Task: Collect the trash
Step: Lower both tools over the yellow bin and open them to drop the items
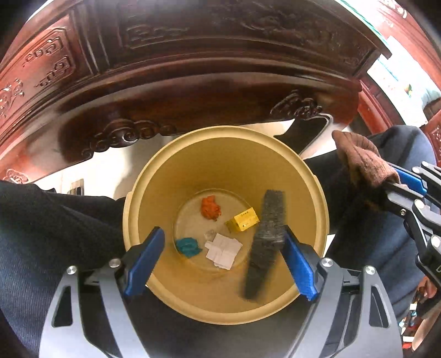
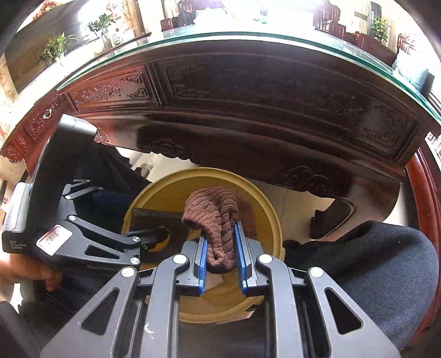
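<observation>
- A dark reddish-brown wooden table (image 2: 248, 91) with carved scroll panels fills the upper view; a clear glass sheet (image 2: 275, 38) covers its top.
- Pale glossy floor (image 1: 115, 165) shows beneath its carved apron.
- Green potted plants (image 2: 55, 48) stand at left.
- Carved wooden chairs (image 2: 333, 26) sit in bright daylight behind.

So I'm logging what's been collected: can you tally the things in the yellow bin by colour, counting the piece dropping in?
Orange crumpled wad: 1
Teal crumpled wad: 1
White folded paper: 1
Yellow small box: 1
Clear small scrap: 1
Grey knitted strip, blurred, in the bin: 1
Total: 6
</observation>
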{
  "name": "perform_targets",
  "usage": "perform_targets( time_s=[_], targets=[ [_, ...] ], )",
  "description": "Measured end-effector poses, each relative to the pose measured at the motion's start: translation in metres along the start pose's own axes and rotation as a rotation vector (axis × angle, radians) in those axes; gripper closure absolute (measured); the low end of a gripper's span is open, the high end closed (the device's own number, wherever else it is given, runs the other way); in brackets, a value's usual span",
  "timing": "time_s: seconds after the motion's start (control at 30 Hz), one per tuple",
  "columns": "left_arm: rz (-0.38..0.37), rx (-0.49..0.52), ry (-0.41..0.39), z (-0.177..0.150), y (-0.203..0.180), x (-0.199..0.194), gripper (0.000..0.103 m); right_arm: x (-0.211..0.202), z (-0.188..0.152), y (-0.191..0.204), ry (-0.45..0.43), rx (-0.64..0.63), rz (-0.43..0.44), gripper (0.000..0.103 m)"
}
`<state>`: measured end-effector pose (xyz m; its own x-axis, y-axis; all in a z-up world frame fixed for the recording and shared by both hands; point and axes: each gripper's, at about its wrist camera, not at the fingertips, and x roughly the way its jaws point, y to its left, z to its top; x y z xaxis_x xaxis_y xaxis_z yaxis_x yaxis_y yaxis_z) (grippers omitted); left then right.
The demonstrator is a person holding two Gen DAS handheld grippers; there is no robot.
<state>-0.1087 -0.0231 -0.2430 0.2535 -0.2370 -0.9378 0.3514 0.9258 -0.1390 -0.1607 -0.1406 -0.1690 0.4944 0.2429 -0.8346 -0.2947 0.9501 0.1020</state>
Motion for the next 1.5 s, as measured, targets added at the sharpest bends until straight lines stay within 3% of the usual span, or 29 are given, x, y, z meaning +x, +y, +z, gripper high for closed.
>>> perform_targets(
  time_s=[0.33, 0.87, 0.97, 1.03, 1.13, 1.3, 1.5],
  targets=[
    [-0.011, -0.003, 0.036, -0.001, 0.003, 0.009, 0.008, 0.004, -0.001, 0.002, 0.015, -0.012, 0.0, 0.086],
    [0.015, -0.04, 0.016, 0.003, 0.018, -0.002, 0.008, 0.009, 0.003, 0.007, 0.02, -0.032, 0.005, 0.084],
    [0.021, -0.038, 0.0, 0.003, 0.018, -0.009, 0.008, 0.007, 0.003, 0.007, 0.016, -0.026, 0.01, 0.079],
    [0.028, -0.038, -0.01, 0.003, 0.018, -0.014, 0.008, 0.004, 0.002, 0.009, 0.012, -0.03, 0.009, 0.064],
    [0.041, -0.041, -0.02, 0.003, 0.019, -0.017, 0.008, 0.0, 0.001, 0.009, 0.006, -0.024, 0.013, 0.055],
    [0.047, -0.035, -0.03, 0.003, 0.019, -0.021, 0.008, -0.007, 0.001, 0.01, -0.019, -0.017, 0.012, 0.046],
    [0.044, -0.033, -0.02, 0.002, 0.019, -0.019, 0.008, -0.005, 0.001, 0.01, -0.009, -0.018, 0.015, 0.044]
  ],
)
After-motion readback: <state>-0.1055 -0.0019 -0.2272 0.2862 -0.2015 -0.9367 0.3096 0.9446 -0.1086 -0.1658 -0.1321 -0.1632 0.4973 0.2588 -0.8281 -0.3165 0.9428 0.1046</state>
